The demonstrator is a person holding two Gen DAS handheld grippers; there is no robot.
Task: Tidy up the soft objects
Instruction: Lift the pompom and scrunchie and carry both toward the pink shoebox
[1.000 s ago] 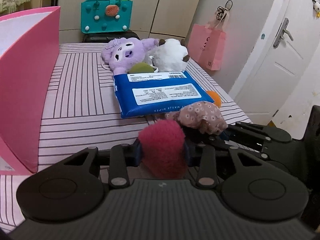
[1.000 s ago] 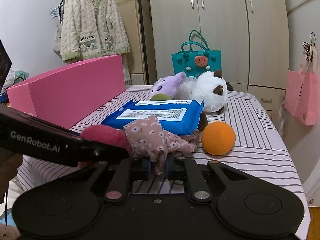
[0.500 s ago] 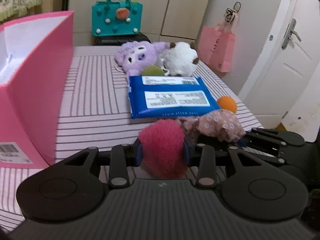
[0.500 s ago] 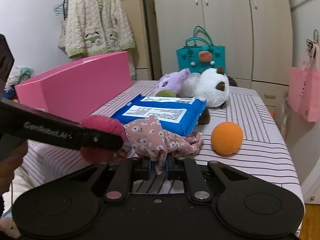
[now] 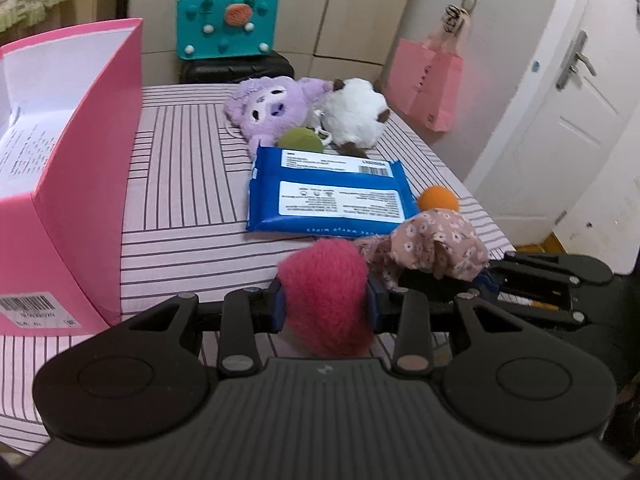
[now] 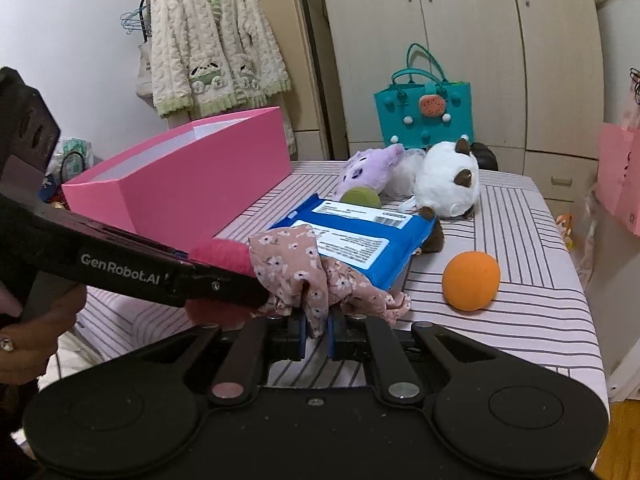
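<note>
Both loads have lifted off the striped table [image 5: 180, 200]: left claw [image 5: 325, 308] grasps the red pompom [image 5: 324, 300], right claw [image 6: 317, 326] clenches the floral cloth [image 6: 296, 276], bound for the pink box [image 6: 192, 184], likely.

Pink-red fuzzy ball [image 5: 325, 300], floral pink cloth [image 6: 298, 276], perhaps olive-green ball [image 5: 301, 141]

A teal bag [image 6: 425, 118] stands far ahead of the fingers before cupboards [image 6: 460, 40]; a fleecy coat [image 6: 216, 44] hangs left, a pink paper bag [image 5: 430, 84] right.
</note>
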